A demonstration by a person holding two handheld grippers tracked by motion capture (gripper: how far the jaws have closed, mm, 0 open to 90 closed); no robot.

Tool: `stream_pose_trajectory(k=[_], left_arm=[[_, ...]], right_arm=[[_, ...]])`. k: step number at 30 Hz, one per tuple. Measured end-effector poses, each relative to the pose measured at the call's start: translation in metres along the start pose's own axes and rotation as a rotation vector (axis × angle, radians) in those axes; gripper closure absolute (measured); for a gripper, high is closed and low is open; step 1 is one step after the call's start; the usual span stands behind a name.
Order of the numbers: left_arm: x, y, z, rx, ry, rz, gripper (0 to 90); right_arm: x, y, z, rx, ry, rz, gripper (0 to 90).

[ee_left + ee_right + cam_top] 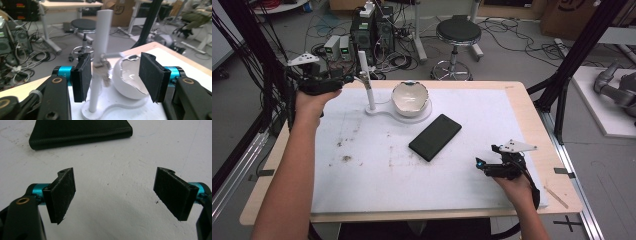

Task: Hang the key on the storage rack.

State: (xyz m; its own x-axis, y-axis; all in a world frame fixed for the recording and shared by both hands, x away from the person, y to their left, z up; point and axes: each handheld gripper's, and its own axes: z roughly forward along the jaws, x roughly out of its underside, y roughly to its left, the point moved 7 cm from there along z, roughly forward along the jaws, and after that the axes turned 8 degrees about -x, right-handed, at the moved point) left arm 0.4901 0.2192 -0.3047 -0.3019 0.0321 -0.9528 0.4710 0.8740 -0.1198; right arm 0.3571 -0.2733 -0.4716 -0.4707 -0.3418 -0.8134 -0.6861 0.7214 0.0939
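A white stand (pixel 384 111) at the back of the mat carries an upright post (pixel 101 50) with a side peg, and a bunch of keys (pixel 103 68) hangs from the peg. On the stand's round base sits a white bowl (pixel 410 97). My left gripper (pixel 347 79) is level with the post, open. In the left gripper view (pixel 117 72) the post and keys stand between the pads, close to the left pad, with no pad pressing on them. My right gripper (pixel 482 165) rests low at the mat's right, open and empty (pixel 117 192). A black flat case (pixel 435 137) lies ahead of it.
A white mat (pixel 377 175) with a few dirt specks covers the wooden table (pixel 532 120). Behind the table stand a black stool (pixel 458 35), computer boxes and loose cables on the floor. Black frame posts (pixel 572 60) rise at both table sides.
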Motion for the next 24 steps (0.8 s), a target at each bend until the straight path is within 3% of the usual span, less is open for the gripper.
stream_pose_trajectory(k=[4,5,7,11,16,18,21,24], left_arm=[[0.008,-0.009,-0.019,0.003,0.011,0.012,38.3],[0.013,-0.016,-0.027,0.003,0.034,0.055,37.8],[0.015,-0.02,-0.03,-0.003,0.042,0.077,35.1],[0.029,-0.037,-0.044,0.025,0.053,0.119,33.2],[0.071,-0.04,-0.057,0.012,0.049,0.083,31.9],[0.091,-0.042,-0.055,0.018,0.081,0.064,29.9],[0.117,-0.047,-0.046,-0.017,0.133,0.087,29.9],[0.141,-0.052,-0.035,0.008,0.188,0.103,29.2]], right_arm=[[-0.002,0.001,0.001,-0.004,-0.002,-0.001,18.0],[-0.003,0.001,0.002,-0.002,-0.003,-0.007,18.0],[-0.004,0.002,0.003,-0.009,-0.006,-0.002,18.0],[-0.004,0.002,0.006,-0.011,0.0,-0.004,18.0],[-0.007,0.001,0.006,-0.01,-0.005,-0.01,18.0],[-0.007,0.001,0.006,-0.01,-0.005,-0.008,18.0],[-0.006,-0.001,0.008,-0.014,0.001,-0.003,18.0],[-0.006,-0.002,0.009,-0.014,0.001,0.0,18.0]])
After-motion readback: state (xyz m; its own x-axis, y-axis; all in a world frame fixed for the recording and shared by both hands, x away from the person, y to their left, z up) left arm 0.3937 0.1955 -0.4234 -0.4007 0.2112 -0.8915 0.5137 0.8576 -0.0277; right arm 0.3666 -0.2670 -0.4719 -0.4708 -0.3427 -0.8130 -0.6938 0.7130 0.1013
